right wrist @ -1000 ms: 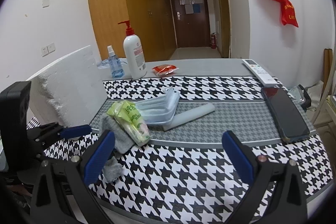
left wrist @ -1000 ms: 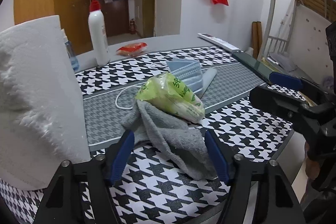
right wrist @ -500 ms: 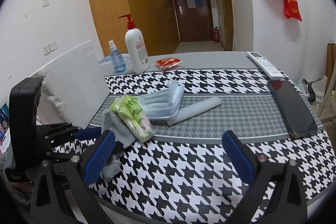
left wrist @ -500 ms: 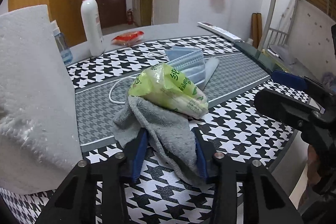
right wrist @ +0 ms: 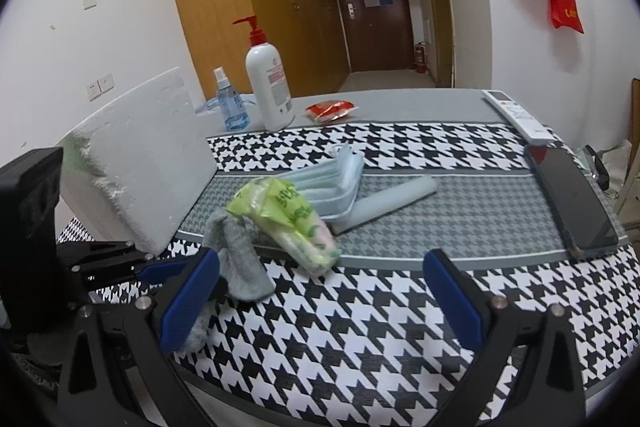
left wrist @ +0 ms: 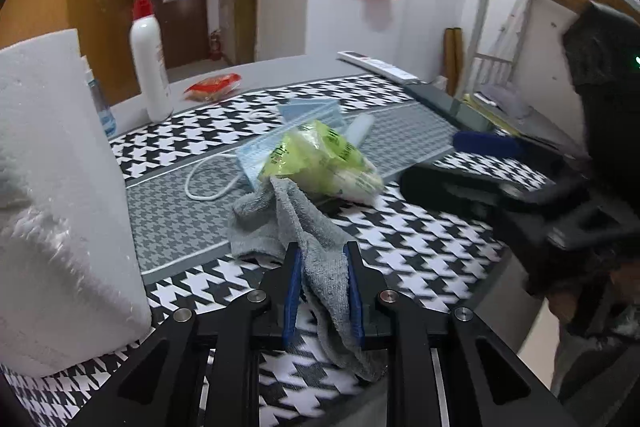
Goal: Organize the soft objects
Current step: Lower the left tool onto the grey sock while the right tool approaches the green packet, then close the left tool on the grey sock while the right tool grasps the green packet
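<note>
Here the left claw (left wrist: 323, 291) is clamped on the near edge of the grey cloth (left wrist: 296, 227), probably to draw it from under the green packet (left wrist: 320, 163) resting on it on the tabletop (right wrist: 360, 327). The right claw (right wrist: 320, 303) hovers apart, holding nothing.

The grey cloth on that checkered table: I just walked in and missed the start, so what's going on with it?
A person is tidying soft items with two handheld grippers. The left gripper is shut on the grey cloth, whose far end lies under a green tissue pack that rests against blue face masks. The right gripper is open over the houndstooth table, holding nothing.
</note>
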### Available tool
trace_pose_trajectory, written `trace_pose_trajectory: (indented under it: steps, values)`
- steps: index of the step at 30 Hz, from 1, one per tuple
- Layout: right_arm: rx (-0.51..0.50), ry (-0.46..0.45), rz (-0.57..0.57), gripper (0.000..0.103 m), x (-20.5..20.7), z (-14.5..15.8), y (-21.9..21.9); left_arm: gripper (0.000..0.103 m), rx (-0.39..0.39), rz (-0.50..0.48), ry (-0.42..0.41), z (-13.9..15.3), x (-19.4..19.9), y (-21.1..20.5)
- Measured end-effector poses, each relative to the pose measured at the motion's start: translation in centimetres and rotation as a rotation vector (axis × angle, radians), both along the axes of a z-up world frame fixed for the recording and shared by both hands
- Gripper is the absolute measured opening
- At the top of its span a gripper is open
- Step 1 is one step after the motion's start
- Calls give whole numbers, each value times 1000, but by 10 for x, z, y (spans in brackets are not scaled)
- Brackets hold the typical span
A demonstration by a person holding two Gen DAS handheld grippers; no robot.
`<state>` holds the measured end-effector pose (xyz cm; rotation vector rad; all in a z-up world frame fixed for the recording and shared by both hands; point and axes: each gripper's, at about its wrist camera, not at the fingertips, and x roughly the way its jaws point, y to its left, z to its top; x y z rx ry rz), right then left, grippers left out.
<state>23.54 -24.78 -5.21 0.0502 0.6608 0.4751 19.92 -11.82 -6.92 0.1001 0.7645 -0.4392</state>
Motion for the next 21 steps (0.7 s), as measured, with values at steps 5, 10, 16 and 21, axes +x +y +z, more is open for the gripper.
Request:
trace_pose_trajectory:
  steps: [5,10,16,21]
  values:
    - [-7,-4,12,103,2,1,4,23,-20,-74,-1,3,-14,-3]
    - [-8,17,23,103,10,0,11,23,-1,-41,0,2,-13,7]
    - [-52,25,55,103,18,-2,26,24,-23,-38,16,0,-11,17]
    - [-61,47,73,103,27,-6,33,32,-13,-35,27,-3,-7,19]
